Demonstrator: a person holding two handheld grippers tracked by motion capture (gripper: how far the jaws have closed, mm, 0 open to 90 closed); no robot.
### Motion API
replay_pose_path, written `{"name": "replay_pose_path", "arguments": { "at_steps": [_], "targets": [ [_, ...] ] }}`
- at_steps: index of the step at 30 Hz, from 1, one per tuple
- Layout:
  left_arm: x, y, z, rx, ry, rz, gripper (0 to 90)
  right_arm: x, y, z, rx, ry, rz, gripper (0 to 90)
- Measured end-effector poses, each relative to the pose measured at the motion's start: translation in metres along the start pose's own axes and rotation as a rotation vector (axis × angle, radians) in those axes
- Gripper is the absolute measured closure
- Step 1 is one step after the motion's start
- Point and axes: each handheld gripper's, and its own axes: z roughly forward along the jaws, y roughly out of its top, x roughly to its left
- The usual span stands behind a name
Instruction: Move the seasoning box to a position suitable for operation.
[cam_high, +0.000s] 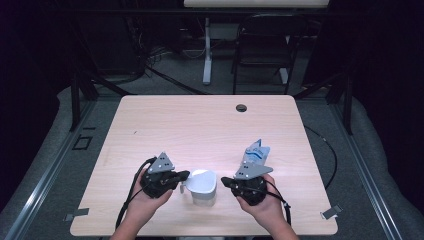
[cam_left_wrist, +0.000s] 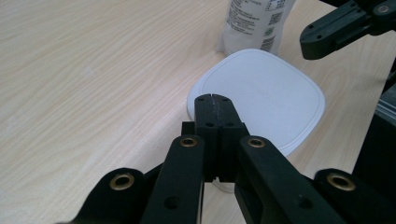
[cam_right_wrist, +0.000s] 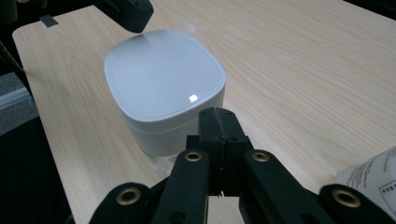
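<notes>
A white lidded container (cam_high: 203, 186) with rounded corners stands near the table's front edge, between the two grippers. My left gripper (cam_high: 186, 175) points at it from the left, jaws shut with nothing between them; in the left gripper view (cam_left_wrist: 214, 99) its tip hovers over the container's lid (cam_left_wrist: 271, 93). From the right, my right gripper (cam_high: 223, 180) faces the container (cam_right_wrist: 161, 79), jaws pressed together and holding nothing (cam_right_wrist: 216, 112). A blue and white pouch (cam_high: 256, 153) stands just behind the right gripper, its lower part in the left gripper view (cam_left_wrist: 254, 21).
The light wooden table (cam_high: 200, 125) has a round cable hole (cam_high: 241, 107) at the back. A black chair (cam_high: 262, 47) and a white table leg (cam_high: 207, 50) stand beyond it. Tape marks (cam_high: 331, 212) sit at the front corners.
</notes>
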Motion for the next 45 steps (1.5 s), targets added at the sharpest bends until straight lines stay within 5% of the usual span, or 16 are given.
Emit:
{"name": "replay_pose_path", "arguments": {
  "at_steps": [45],
  "targets": [
    [-0.001, -0.005, 0.001, -0.017, 0.002, -0.021, 90.0, 0.011, -0.009, 0.013, 0.034, 0.046, -0.025, 90.0]
  ]
}}
